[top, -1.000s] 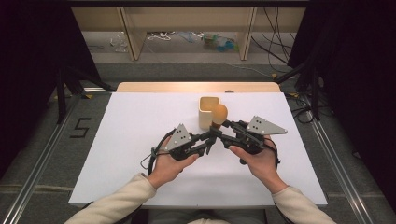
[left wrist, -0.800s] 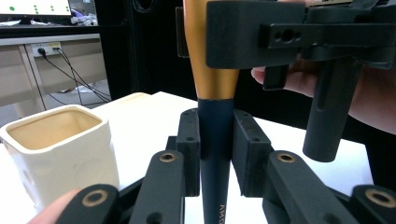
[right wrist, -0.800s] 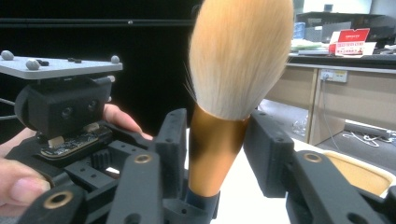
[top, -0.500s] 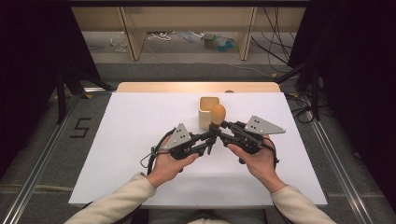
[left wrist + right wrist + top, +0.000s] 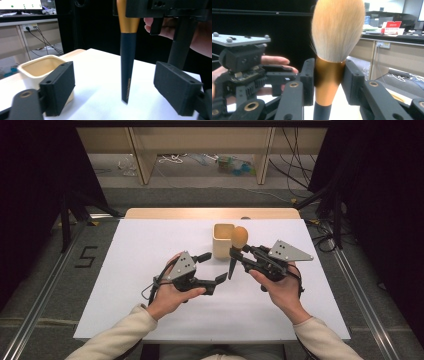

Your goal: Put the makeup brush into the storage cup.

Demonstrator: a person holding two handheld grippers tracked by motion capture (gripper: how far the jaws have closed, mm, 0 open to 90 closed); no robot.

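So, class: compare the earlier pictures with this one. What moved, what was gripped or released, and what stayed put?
The left tongs have let go of the makeup brush and drawn back to the person's left, their jaws now open. The right tongs stay shut on the brush's gold collar, holding it upright by themselves. The cream cup has not moved on the white table.

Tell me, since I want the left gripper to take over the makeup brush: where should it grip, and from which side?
Grip the dark tapered handle of the makeup brush, below the gold ferrule that the right gripper clamps. The brush hangs upright, bristles up, so the open left gripper can probably close in level from the left.
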